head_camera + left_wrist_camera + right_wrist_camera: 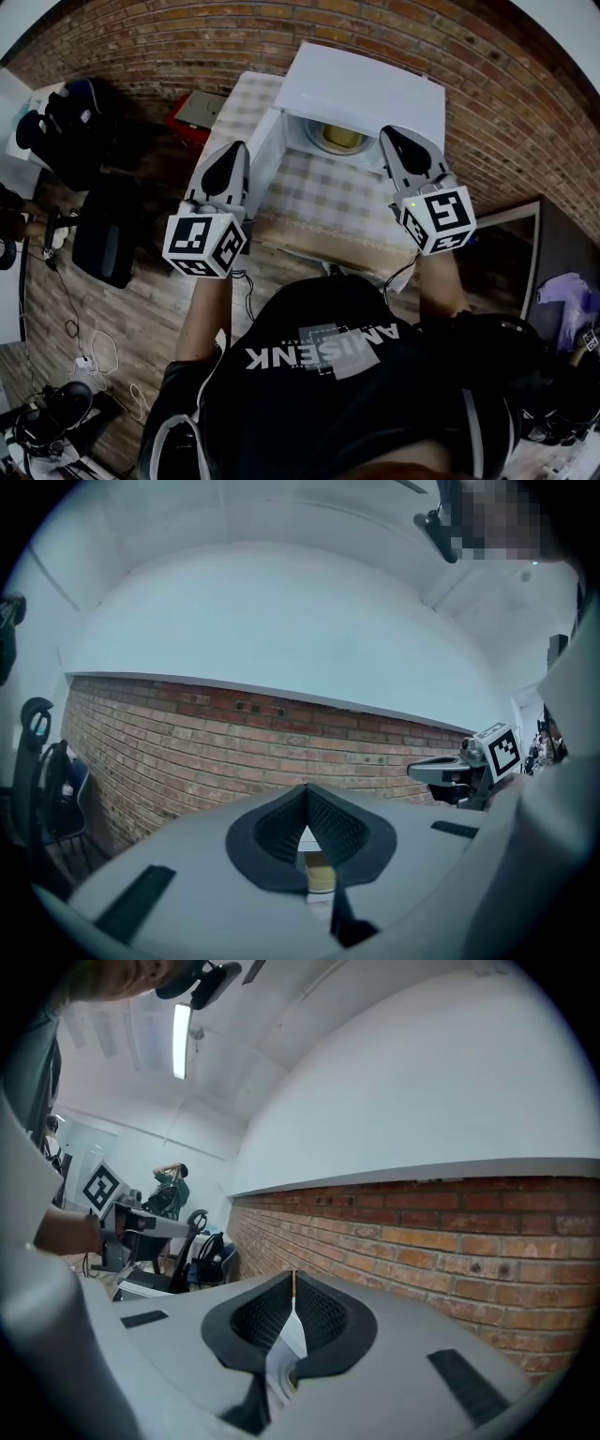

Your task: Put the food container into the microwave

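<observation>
The white microwave (367, 94) stands on a table with a checked cloth (328, 202), its door (265, 161) swung open to the left. A yellowish food container (340, 138) sits inside the cavity. My left gripper (233, 152) is held in front of the open door, its jaws closed together and empty. My right gripper (391, 136) hovers at the cavity's right side, also shut and empty. In the left gripper view the jaw tips (307, 791) meet, and the container (319, 874) shows through the gap below them. In the right gripper view the tips (294, 1279) touch as well.
A brick wall (187, 47) runs behind the table. A red box (192, 114) lies left of the microwave. Black bags (80, 117) and a black case (108, 239) stand on the floor at left. A dark cabinet (553, 244) is at the right.
</observation>
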`<move>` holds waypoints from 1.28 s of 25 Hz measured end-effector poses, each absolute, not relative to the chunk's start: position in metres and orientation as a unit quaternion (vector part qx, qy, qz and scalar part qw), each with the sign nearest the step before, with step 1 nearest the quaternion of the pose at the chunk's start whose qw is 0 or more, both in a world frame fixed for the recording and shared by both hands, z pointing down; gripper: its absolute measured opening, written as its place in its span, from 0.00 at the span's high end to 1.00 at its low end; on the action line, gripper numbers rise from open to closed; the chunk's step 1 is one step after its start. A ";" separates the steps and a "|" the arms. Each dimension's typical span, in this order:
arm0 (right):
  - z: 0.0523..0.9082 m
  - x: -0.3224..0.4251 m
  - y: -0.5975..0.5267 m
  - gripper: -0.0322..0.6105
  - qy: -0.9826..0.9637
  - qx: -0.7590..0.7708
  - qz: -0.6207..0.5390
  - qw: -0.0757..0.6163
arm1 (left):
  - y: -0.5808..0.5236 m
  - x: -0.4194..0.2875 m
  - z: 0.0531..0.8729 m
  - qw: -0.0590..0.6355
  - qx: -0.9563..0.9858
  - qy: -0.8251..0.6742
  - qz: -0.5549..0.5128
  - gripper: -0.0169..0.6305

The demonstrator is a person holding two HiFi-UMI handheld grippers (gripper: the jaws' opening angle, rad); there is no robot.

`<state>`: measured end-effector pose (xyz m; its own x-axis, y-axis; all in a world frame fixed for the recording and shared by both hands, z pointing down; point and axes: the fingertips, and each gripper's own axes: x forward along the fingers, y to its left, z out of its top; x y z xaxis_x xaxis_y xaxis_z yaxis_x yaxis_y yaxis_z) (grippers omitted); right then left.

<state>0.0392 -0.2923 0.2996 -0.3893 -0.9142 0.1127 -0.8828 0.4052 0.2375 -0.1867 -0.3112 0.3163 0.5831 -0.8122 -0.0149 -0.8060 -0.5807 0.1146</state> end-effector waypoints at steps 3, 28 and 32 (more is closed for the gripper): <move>0.302 0.052 -0.296 0.88 -0.831 0.542 -0.062 0.111 | -0.316 -0.177 0.316 0.040 0.883 -0.467 -0.033 0.95; 0.298 0.090 -0.324 0.89 -0.832 0.543 -0.062 0.094 | -0.322 -0.131 0.306 0.057 0.893 -0.443 -0.061 0.96; 0.297 0.092 -0.326 0.89 -0.832 0.543 -0.064 0.098 | -0.325 -0.130 0.306 0.058 0.893 -0.442 -0.062 0.96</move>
